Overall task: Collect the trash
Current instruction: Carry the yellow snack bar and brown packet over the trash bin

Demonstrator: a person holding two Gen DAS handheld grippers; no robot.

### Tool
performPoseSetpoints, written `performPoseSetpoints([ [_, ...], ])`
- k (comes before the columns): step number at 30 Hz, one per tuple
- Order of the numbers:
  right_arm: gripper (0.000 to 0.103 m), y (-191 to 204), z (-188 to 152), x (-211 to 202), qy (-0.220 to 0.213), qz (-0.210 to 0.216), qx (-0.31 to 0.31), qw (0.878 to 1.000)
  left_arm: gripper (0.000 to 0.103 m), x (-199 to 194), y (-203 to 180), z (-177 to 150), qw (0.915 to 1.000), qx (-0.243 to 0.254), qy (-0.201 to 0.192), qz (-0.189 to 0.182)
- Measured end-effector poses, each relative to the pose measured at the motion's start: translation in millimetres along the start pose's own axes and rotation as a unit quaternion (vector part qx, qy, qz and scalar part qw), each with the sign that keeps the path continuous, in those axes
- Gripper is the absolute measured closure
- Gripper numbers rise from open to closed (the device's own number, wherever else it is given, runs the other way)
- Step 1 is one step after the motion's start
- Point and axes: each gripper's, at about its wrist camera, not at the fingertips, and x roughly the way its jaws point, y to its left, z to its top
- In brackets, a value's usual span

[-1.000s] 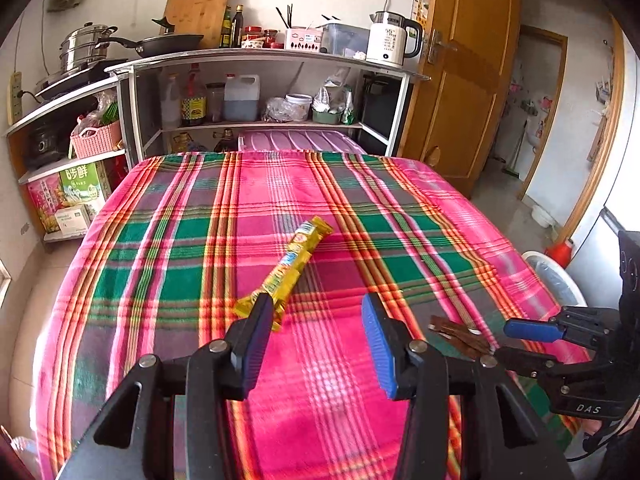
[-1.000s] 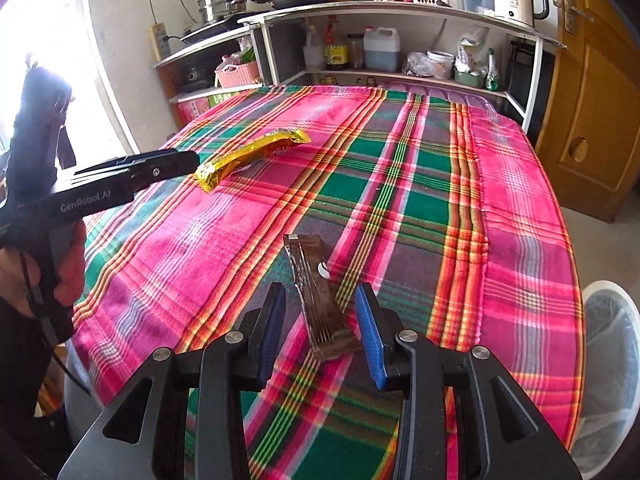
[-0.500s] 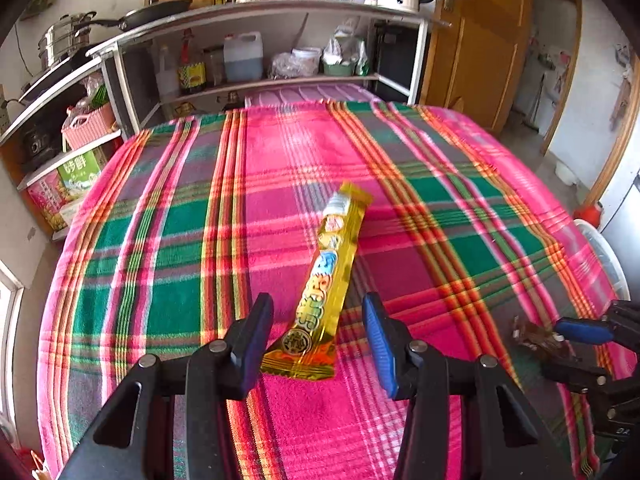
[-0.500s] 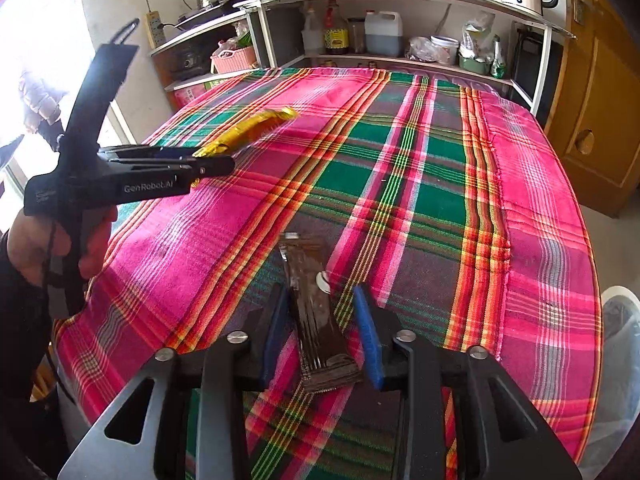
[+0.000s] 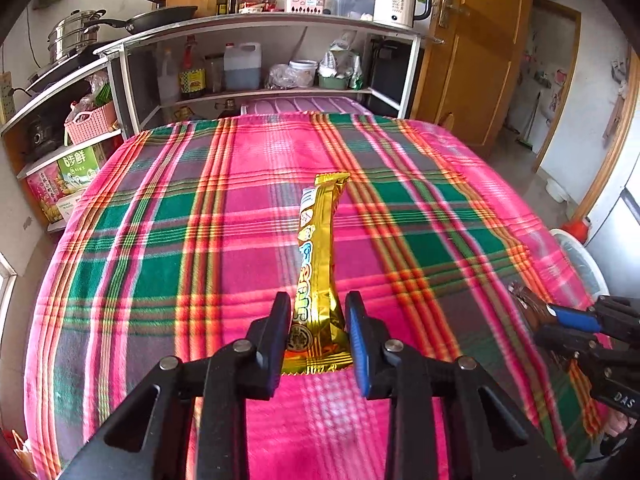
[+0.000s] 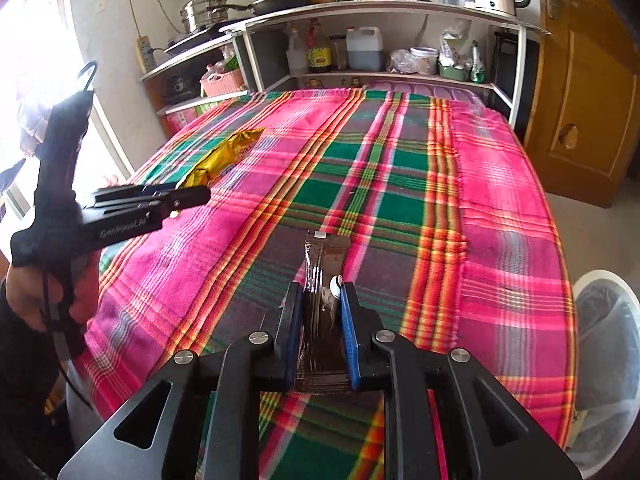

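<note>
While a plaid blanket (image 5: 224, 240) in pink, green and orange covers the whole table, a white shelf unit (image 5: 256, 28) stands behind its far edge with pans, bottles and a white kettle (image 5: 396, 0) on it, and a wooden door (image 5: 472, 48) is at the right. A white bin (image 6: 604, 344) lined with a clear bag stands on the floor just beside the table's right edge.

The left gripper (image 5: 318, 336) has just been closing and now pinches the near end of a long gold snack wrapper (image 5: 318, 248), which lies on the blanket pointing away from the camera, near the middle of the table. In the right wrist view a hand (image 6: 48, 284) holds this tool at the left.

The right gripper (image 6: 320, 320) has also just been closing, and its blue pads press both sides of a dark brown wrapper (image 6: 324, 264) lying on the blanket near the table's front edge, well apart from the gold one.
</note>
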Motion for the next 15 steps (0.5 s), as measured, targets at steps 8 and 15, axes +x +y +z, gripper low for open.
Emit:
performPoseSetpoints([
  [8, 0.084, -21, -14, -38, -0.029, -0.018, 0.029, 0.999, 0.074, -34, -43, -8, 0.9987, 0.014, -0.031, -0.039],
  [15, 0.084, -44, -30, -70, -0.048, -0.039, 0.061, 0.996, 0.074, -48, -86, -11, 0.9958, 0.033, -0.039, -0.076],
])
